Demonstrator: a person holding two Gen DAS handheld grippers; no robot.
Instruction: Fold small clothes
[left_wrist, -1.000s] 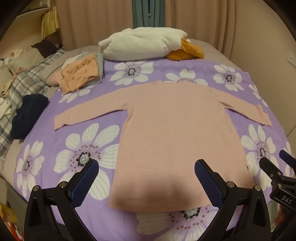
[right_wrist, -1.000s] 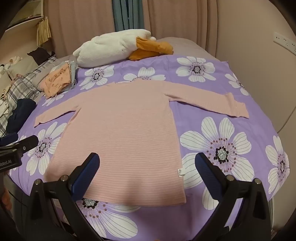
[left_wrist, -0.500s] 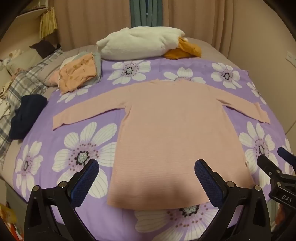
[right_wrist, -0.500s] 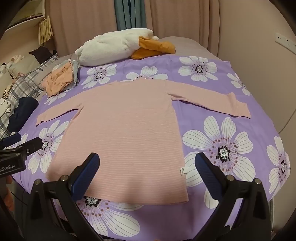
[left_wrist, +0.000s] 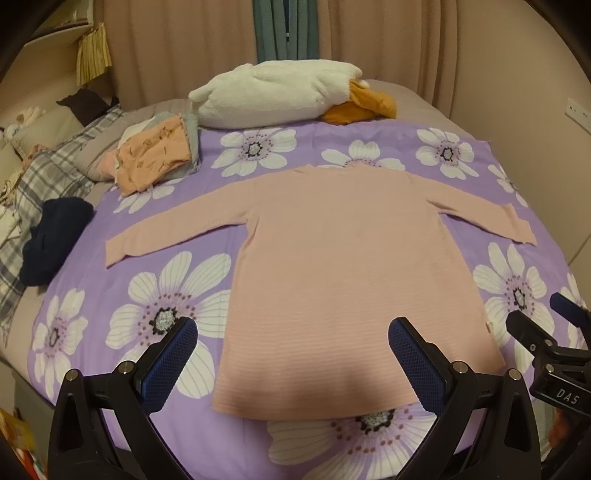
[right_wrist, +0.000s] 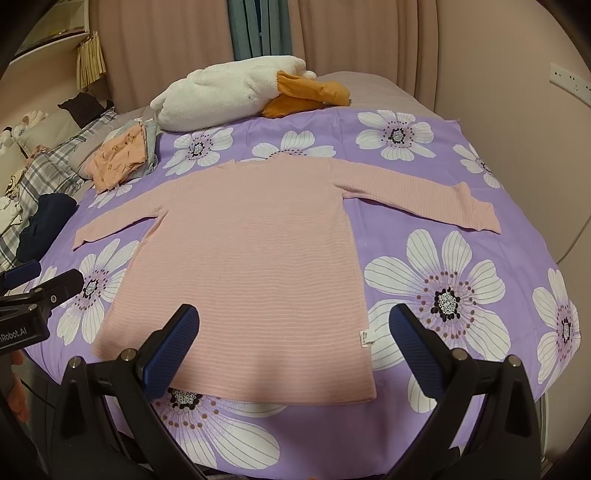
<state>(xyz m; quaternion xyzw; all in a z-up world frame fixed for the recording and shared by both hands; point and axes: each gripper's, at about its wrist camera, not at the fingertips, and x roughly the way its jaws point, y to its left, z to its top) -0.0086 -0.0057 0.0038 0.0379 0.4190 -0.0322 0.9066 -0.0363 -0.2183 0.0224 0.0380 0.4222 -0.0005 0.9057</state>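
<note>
A pink long-sleeved top (left_wrist: 343, 266) (right_wrist: 243, 251) lies flat on the purple flowered sheet (left_wrist: 177, 280) (right_wrist: 436, 280), neck away from me and both sleeves spread out. My left gripper (left_wrist: 293, 345) hovers open above the hem, nothing between its blue-padded fingers. My right gripper (right_wrist: 293, 339) is also open, held over the hem's right part near the small white side label (right_wrist: 365, 338). Each gripper shows at the edge of the other's view. Neither touches the cloth.
A pile of folded small clothes (left_wrist: 159, 155) (right_wrist: 122, 158) sits at the back left. A white plush goose with orange feet (left_wrist: 280, 94) (right_wrist: 236, 96) lies at the far edge. A dark navy garment (left_wrist: 51, 240) and plaid bedding (left_wrist: 33, 192) lie left.
Both grippers have drawn back and risen slightly, so the top sits a little farther off in both views. The top has not moved, and the fingers stay open.
</note>
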